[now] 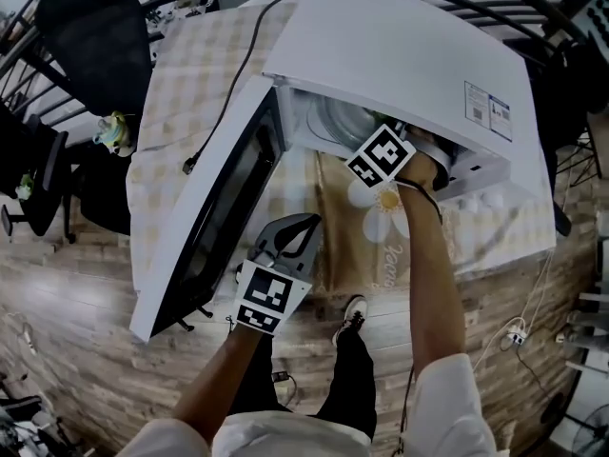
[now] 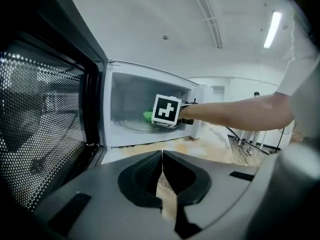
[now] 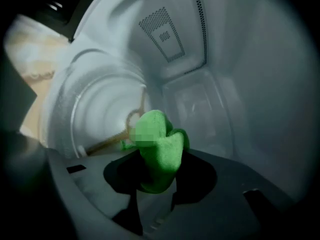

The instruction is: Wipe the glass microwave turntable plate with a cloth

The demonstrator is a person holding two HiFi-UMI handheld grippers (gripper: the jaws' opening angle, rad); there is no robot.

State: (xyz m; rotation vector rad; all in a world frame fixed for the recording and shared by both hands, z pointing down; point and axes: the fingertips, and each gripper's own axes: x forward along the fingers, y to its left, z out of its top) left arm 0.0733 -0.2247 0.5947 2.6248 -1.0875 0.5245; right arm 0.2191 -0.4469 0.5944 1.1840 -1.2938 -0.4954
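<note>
Wiping step in hand: right tool (image 3: 154, 176) pinches cloth (image 3: 160, 146) at plate (image 3: 92, 116), left tool (image 2: 162, 179) pressed together, empty; next move calls for sweeping contact.

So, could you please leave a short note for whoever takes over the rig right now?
Left tool: shut, empty, outside by the open microwave door.
Right tool: shut on the green cloth, inside the microwave by the glass plate.
Done: door open, cloth at the plate. How much is wiped can't be told.
Left: wipe the plate, then pull out.
</note>
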